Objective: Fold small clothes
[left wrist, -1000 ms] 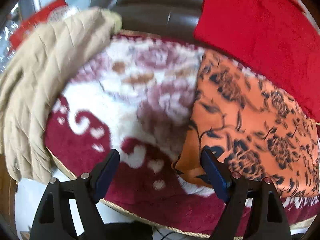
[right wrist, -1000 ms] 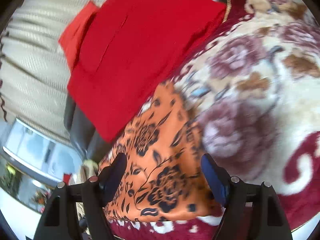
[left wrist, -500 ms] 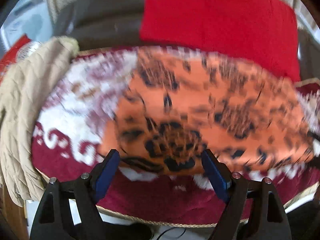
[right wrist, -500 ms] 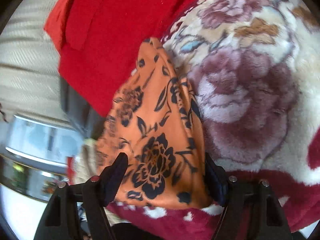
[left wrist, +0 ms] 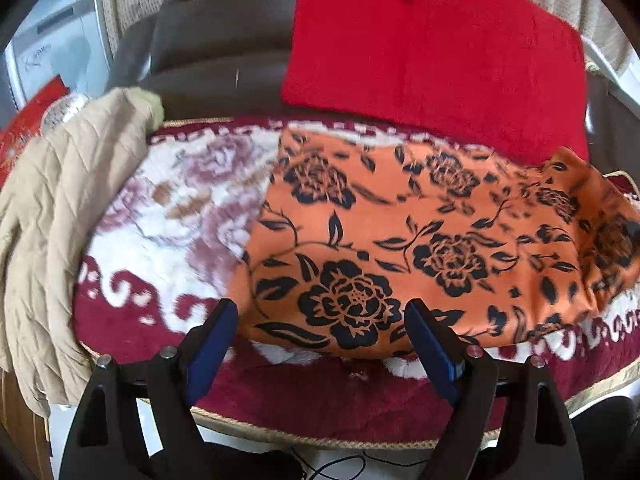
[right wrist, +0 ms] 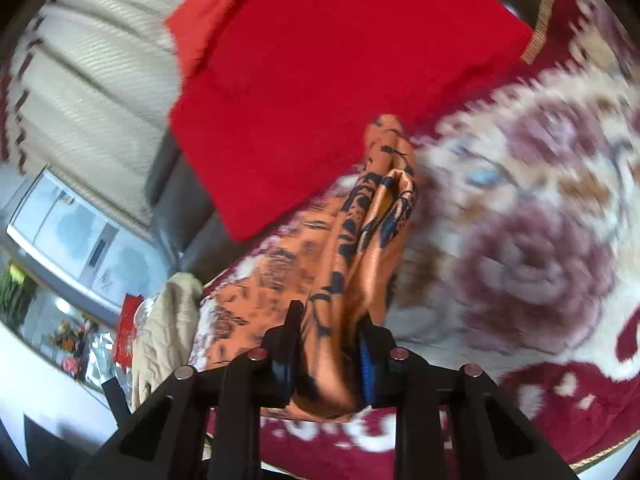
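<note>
A thick floral blanket (left wrist: 168, 208) in dark red and cream covers the surface, and a red cloth (left wrist: 432, 48) lies along its far edge, partly over a dark leather seat back (left wrist: 216, 52). A beige quilted jacket (left wrist: 60, 216) is heaped at the blanket's left end. The orange cloth with black roses (left wrist: 420, 240) lies on the blanket, its long axis running left to right across the left camera's view, near edge toward the viewer.

A second ago that orange cloth sat off to the right of the left gripper (left wrist: 320, 340); now it fills the middle of that view, with its near edge between the two blue pads. The pads stand wide apart and press on nothing.

The right gripper (right wrist: 328, 344) has changed more. Its jaws were spread over the flat cloth a second ago; they have just been closing and now pinch a bunched end of the orange cloth (right wrist: 360, 248), which rises in gathered folds away from the pads toward the red cloth (right wrist: 340, 72).

A white appliance (left wrist: 52, 52) at the far left carries a faint script mark that I cannot read.
</note>
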Motion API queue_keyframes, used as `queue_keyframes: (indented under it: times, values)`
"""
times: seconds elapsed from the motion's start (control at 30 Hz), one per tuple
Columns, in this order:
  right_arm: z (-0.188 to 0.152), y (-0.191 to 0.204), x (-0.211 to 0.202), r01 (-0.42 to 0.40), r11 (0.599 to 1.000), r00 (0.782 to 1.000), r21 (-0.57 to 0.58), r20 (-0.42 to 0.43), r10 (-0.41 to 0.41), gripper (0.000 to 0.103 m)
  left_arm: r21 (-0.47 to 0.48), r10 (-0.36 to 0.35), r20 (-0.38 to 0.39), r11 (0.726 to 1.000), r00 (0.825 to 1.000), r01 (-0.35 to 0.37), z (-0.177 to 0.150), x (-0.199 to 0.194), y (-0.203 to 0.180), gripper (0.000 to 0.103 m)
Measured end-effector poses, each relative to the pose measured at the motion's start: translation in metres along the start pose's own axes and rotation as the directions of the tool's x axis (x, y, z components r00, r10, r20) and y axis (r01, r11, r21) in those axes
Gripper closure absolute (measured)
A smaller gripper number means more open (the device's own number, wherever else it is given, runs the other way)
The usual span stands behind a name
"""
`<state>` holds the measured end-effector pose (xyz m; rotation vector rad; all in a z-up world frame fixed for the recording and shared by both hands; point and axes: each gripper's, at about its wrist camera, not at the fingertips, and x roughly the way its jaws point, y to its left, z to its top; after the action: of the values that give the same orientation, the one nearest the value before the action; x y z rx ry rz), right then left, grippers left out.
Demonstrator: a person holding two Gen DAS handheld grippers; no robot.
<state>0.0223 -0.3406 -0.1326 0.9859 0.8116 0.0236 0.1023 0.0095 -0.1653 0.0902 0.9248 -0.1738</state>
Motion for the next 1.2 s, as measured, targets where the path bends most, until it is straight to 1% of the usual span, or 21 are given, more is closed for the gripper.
queue_keyframes:
  times: [0.07, 0.2, 0.23, 0.3, 0.4, 0.47, 0.5, 0.53, 0.57, 0.6, 0.7, 0.73, 0.77, 0.8, 0.83, 0.87, 0.93, 0.97, 1.07, 1.13, 1.2]
  values:
    - [0.006, 0.033, 0.001, -0.018, 0.998, 1.000, -0.055, 0.005, 0.018, 0.083, -0.009, -0.004, 0.007, 1.000, 1.000, 0.004, 0.000, -0.012, 0.007, 0.017]
    - [0.009, 0.102, 0.017, -0.040, 0.988, 0.999, -0.149, -0.028, 0.036, 0.084, -0.046, 0.012, 0.013, 0.999, 1.000, -0.012, 0.000, -0.027, 0.034, 0.017]
    - [0.007, 0.115, 0.022, -0.047, 0.986, 0.998, -0.162, -0.036, 0.041, 0.084, -0.058, 0.013, 0.019, 0.998, 1.000, -0.012, 0.000, -0.030, 0.044, 0.017]
    - [0.001, 0.150, 0.042, -0.074, 0.977, 0.996, -0.200, -0.072, 0.061, 0.084, -0.081, 0.023, 0.030, 0.997, 0.999, -0.020, 0.000, -0.037, 0.060, 0.017]
    - [-0.014, 0.190, 0.075, -0.123, 0.969, 0.986, -0.212, -0.138, 0.095, 0.085, -0.124, 0.048, 0.047, 0.991, 0.998, -0.042, -0.001, -0.046, 0.092, 0.017]
    - [-0.027, 0.206, 0.098, -0.153, 0.966, 0.976, -0.210, -0.187, 0.114, 0.088, -0.154, 0.061, 0.052, 0.987, 0.997, -0.052, -0.004, -0.050, 0.110, 0.017]
    - [-0.037, 0.215, 0.115, -0.176, 0.963, 0.967, -0.202, -0.220, 0.130, 0.089, -0.176, 0.068, 0.054, 0.983, 0.996, -0.057, -0.007, -0.053, 0.122, 0.017]
    - [-0.046, 0.221, 0.129, -0.200, 0.961, 0.957, -0.190, -0.248, 0.150, 0.101, -0.187, 0.071, 0.055, 0.981, 0.996, -0.059, -0.009, -0.053, 0.128, 0.017]
    - [-0.057, 0.227, 0.144, -0.235, 0.957, 0.941, -0.170, -0.286, 0.181, 0.101, -0.197, 0.073, 0.054, 0.978, 0.996, -0.062, -0.011, -0.054, 0.136, 0.017]
    - [-0.072, 0.236, 0.161, -0.255, 0.954, 0.926, -0.160, -0.324, 0.193, 0.101, -0.208, 0.080, 0.048, 0.976, 0.996, -0.068, -0.013, -0.054, 0.144, 0.017]
    - [-0.106, 0.249, 0.197, -0.250, 0.954, 0.902, -0.166, -0.398, 0.167, 0.101, -0.227, 0.070, 0.048, 0.972, 0.996, -0.057, -0.018, -0.054, 0.155, 0.017]
    - [-0.111, 0.247, 0.202, -0.257, 0.954, 0.892, -0.153, -0.417, 0.174, 0.097, -0.228, 0.060, 0.051, 0.973, 0.997, -0.047, -0.019, -0.054, 0.155, 0.017]
    - [-0.113, 0.242, 0.203, -0.269, 0.955, 0.885, -0.127, -0.424, 0.193, 0.096, -0.222, 0.043, 0.054, 0.975, 0.998, -0.030, -0.019, -0.052, 0.151, 0.017]
    - [-0.110, 0.234, 0.199, -0.269, 0.957, 0.890, -0.105, -0.407, 0.206, 0.096, -0.212, 0.014, 0.056, 0.977, 0.998, -0.002, -0.019, -0.050, 0.146, 0.017]
    - [-0.102, 0.225, 0.191, -0.260, 0.961, 0.904, -0.096, -0.374, 0.207, 0.096, -0.205, -0.010, 0.056, 0.978, 0.998, 0.022, -0.018, -0.049, 0.143, 0.017]
    - [-0.095, 0.220, 0.183, -0.248, 0.963, 0.917, -0.104, -0.345, 0.199, 0.096, -0.197, -0.050, 0.049, 0.979, 0.998, 0.059, -0.016, -0.043, 0.133, 0.017]
    - [-0.076, 0.206, 0.161, -0.202, 0.969, 0.950, -0.143, -0.270, 0.158, 0.096, -0.184, -0.094, 0.033, 0.978, 0.995, 0.098, -0.013, -0.035, 0.116, 0.017]
    - [-0.068, 0.200, 0.154, -0.178, 0.973, 0.959, -0.146, -0.247, 0.138, 0.096, -0.179, -0.106, 0.027, 0.978, 0.994, 0.109, -0.011, -0.031, 0.109, 0.017]
    - [-0.047, 0.167, 0.130, -0.104, 0.987, 0.979, -0.121, -0.188, 0.080, 0.095, -0.166, -0.152, 0.010, 0.974, 0.988, 0.152, -0.005, -0.016, 0.085, 0.017]
    - [-0.041, 0.145, 0.118, -0.050, 0.993, 0.987, -0.111, -0.159, 0.032, 0.095, -0.169, -0.215, -0.016, 0.963, 0.976, 0.210, 0.000, 0.000, 0.070, 0.017]
    - [-0.036, 0.125, 0.108, -0.025, 0.995, 0.988, -0.093, -0.155, 0.010, 0.095, -0.166, -0.256, -0.052, 0.955, 0.965, 0.244, 0.004, 0.015, 0.054, 0.017]
